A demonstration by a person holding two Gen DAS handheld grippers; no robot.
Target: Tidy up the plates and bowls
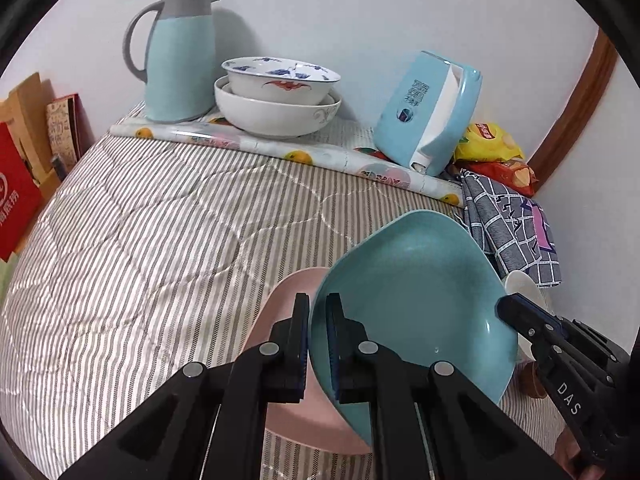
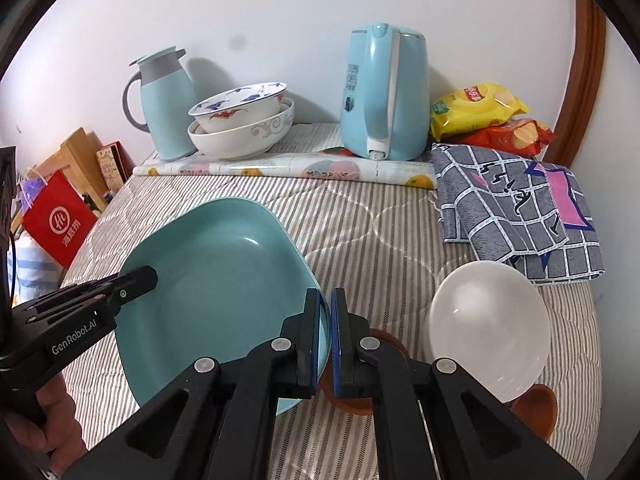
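Observation:
A teal squarish plate [image 1: 412, 292] [image 2: 216, 280] hangs tilted above the striped quilt, gripped at two opposite rims. My left gripper [image 1: 318, 312] is shut on its left rim, over a pink plate [image 1: 280, 296] lying on the quilt. My right gripper [image 2: 326, 308] is shut on the right rim; its tip also shows as the right gripper [image 1: 506, 306], and the left gripper [image 2: 148, 276] shows across the plate. A white bowl [image 2: 488, 332] rests tilted on a brown bowl [image 2: 536, 408] to the right. A painted bowl nests in a white bowl [image 1: 276, 116] [image 2: 240, 140] at the back.
Against the wall stand a mint thermos jug [image 2: 164, 112] and a blue kettle [image 2: 384, 96]. A rolled fruit-print mat [image 2: 288, 168] lies before them. Snack bags [image 2: 480, 108] and a checked cloth [image 2: 520, 216] sit at the right. A red bag [image 2: 60, 220] lies past the left edge.

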